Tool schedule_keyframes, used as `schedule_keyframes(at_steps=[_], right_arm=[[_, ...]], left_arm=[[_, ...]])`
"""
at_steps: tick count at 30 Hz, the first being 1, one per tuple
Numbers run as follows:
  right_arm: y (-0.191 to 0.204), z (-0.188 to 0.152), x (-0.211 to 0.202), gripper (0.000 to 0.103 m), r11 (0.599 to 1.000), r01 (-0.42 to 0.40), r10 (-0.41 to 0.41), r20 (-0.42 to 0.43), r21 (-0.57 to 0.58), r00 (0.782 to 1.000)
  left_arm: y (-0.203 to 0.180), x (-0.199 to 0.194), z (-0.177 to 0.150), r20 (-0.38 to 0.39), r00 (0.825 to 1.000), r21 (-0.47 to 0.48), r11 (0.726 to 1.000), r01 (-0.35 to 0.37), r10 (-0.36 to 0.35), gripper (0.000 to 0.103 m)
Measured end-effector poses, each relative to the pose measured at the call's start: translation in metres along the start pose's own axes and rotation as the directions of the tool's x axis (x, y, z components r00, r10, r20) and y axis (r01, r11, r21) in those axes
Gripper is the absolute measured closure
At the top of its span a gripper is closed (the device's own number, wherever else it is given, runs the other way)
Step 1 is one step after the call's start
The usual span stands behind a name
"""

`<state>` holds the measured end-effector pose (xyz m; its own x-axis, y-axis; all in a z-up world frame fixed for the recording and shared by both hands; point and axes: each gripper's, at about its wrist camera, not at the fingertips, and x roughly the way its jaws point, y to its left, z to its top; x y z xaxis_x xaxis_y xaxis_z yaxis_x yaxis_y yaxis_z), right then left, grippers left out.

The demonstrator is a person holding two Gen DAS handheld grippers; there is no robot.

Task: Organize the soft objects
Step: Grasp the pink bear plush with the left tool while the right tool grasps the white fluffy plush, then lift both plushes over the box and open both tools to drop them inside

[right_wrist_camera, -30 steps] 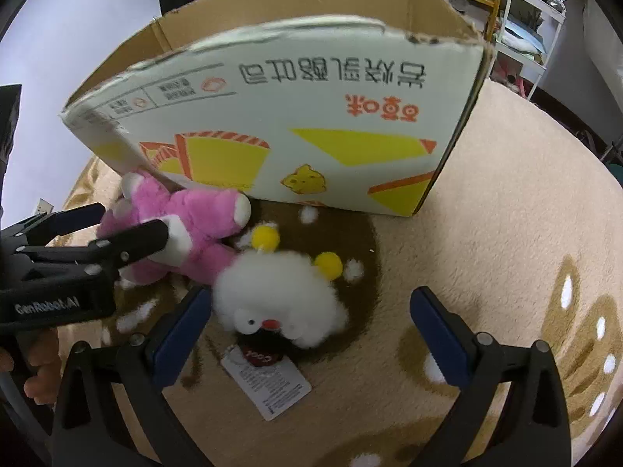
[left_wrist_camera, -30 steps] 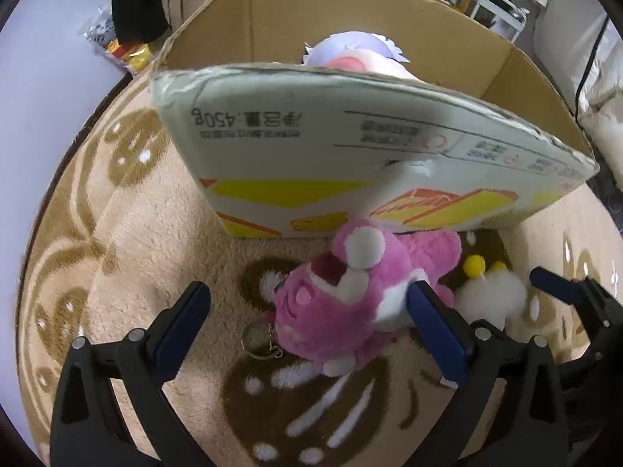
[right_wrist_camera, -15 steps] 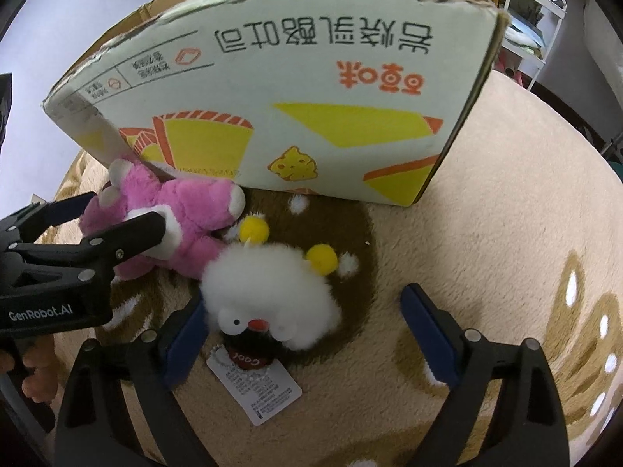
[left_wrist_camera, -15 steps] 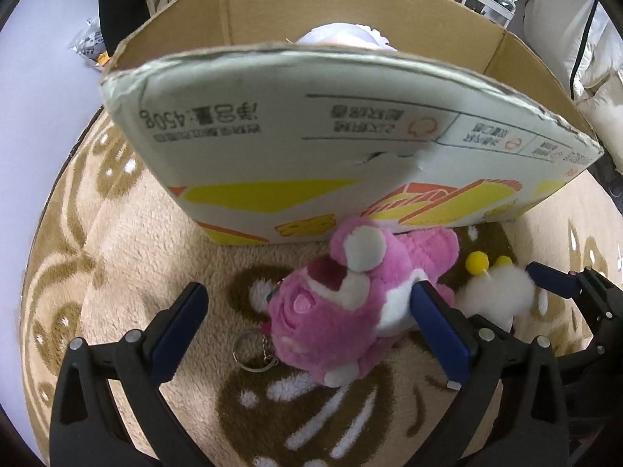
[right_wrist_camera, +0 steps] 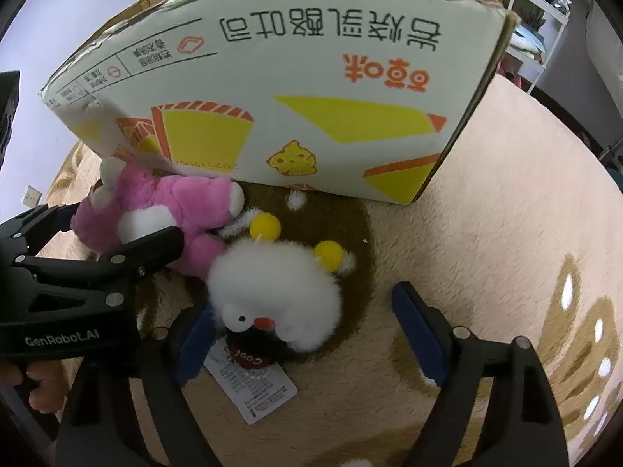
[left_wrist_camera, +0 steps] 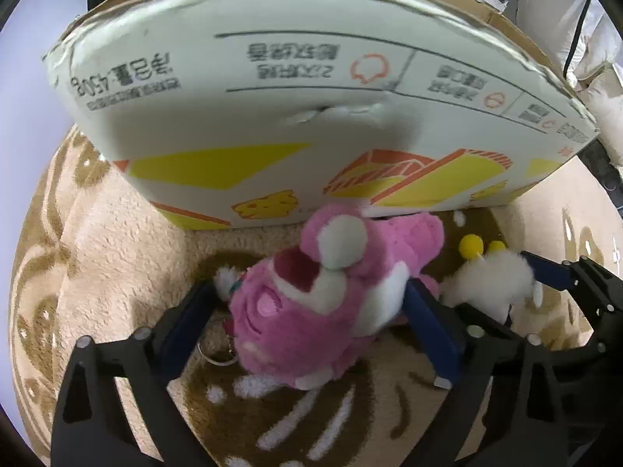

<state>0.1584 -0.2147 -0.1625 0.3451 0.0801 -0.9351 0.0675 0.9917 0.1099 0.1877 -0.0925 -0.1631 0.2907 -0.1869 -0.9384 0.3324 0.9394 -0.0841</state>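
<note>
A pink plush bear (left_wrist_camera: 307, 303) lies on the rug against the cardboard box (left_wrist_camera: 272, 89). My left gripper (left_wrist_camera: 311, 323) has its jaws around the bear's head and body, both pads touching the fur. The bear also shows in the right wrist view (right_wrist_camera: 163, 210), with the left gripper (right_wrist_camera: 113, 233) on it. A white fluffy toy (right_wrist_camera: 272, 295) with yellow pompoms and a paper tag (right_wrist_camera: 253, 385) lies beside the bear. My right gripper (right_wrist_camera: 307, 334) is open, its jaws either side of the white toy, the right pad apart from it. The white toy shows in the left wrist view (left_wrist_camera: 490, 284).
The box (right_wrist_camera: 296, 89) stands upright on a beige and brown patterned rug (right_wrist_camera: 506, 233); its printed front wall is just behind both toys. A metal key ring (left_wrist_camera: 214, 354) lies by the bear. Shelving and furniture (right_wrist_camera: 545, 7) stand far behind.
My left gripper has moved forward and its jaws have narrowed onto the pink bear. My right gripper has moved forward so that the white toy sits between its jaws.
</note>
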Motion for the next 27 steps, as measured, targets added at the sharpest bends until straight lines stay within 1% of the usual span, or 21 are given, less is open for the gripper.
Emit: schedule_keyframes(at_steps=[1,2,3,5,6,7,8,10,13,17,19,20,23,27], right_arm=[[0.001,0.000,0.000,0.020,1.000,0.005,-0.005,0.003,-0.001,1.000],[0.004,-0.001,-0.001,0.022,1.000,0.011,-0.011,0.004,-0.003,1.000],[0.004,-0.001,-0.001,0.026,1.000,0.012,-0.012,0.007,-0.002,1.000],[0.004,-0.001,-0.005,0.042,1.000,0.016,-0.015,0.018,-0.011,1.000],[0.004,0.000,-0.006,0.058,1.000,0.015,-0.014,0.022,-0.015,1.000],[0.003,0.001,-0.009,0.064,1.000,0.007,-0.007,0.025,-0.016,1.000],[0.004,0.003,-0.010,0.065,1.000,-0.021,0.021,0.026,-0.010,0.999],[0.002,0.003,-0.011,0.066,0.999,-0.037,0.036,0.026,0.005,0.999],[0.001,0.003,-0.013,0.067,0.999,-0.044,0.043,0.027,0.011,0.999],[0.003,0.002,-0.025,0.068,0.999,-0.032,0.032,0.059,0.003,0.998],[0.005,0.002,-0.033,0.069,0.999,-0.032,0.032,0.082,0.001,0.996],[0.003,-0.004,-0.041,0.070,0.999,-0.033,0.033,0.098,-0.002,0.995],[0.007,-0.003,-0.054,0.070,1.000,-0.029,0.029,0.135,-0.009,0.990],[0.010,-0.008,-0.073,0.070,0.999,-0.034,0.037,0.180,-0.021,0.983]], left_arm=[[-0.001,-0.001,0.000,0.001,1.000,0.006,1.000,0.007,-0.007,0.017],[-0.002,-0.003,0.001,0.003,1.000,0.013,1.000,0.017,-0.017,0.023],[-0.004,-0.004,0.002,0.005,1.000,0.019,1.000,0.022,-0.022,0.023],[-0.006,-0.003,0.002,0.005,1.000,0.020,0.999,0.030,-0.030,0.031],[-0.007,-0.003,0.001,0.004,0.999,0.011,0.999,0.046,-0.046,0.034],[-0.007,-0.003,0.001,0.005,0.999,0.004,0.999,0.052,-0.052,0.037],[-0.009,-0.005,-0.002,0.008,0.998,-0.006,0.998,0.056,-0.055,0.044],[-0.013,-0.008,-0.004,0.020,0.998,-0.017,0.998,0.056,-0.056,0.045],[-0.025,-0.013,-0.009,0.043,0.999,0.020,1.000,0.024,-0.025,0.048],[-0.032,-0.027,-0.018,0.073,0.997,0.024,1.000,-0.006,0.004,0.049],[-0.032,-0.036,-0.024,0.100,0.995,0.017,0.999,-0.031,0.029,0.049],[-0.031,-0.041,-0.027,0.111,0.993,0.013,0.999,-0.029,0.027,0.049],[-0.037,-0.054,-0.031,0.131,0.991,0.009,0.999,-0.031,0.029,0.049],[-0.036,-0.080,-0.041,0.175,0.982,-0.005,0.998,-0.069,0.069,0.049]])
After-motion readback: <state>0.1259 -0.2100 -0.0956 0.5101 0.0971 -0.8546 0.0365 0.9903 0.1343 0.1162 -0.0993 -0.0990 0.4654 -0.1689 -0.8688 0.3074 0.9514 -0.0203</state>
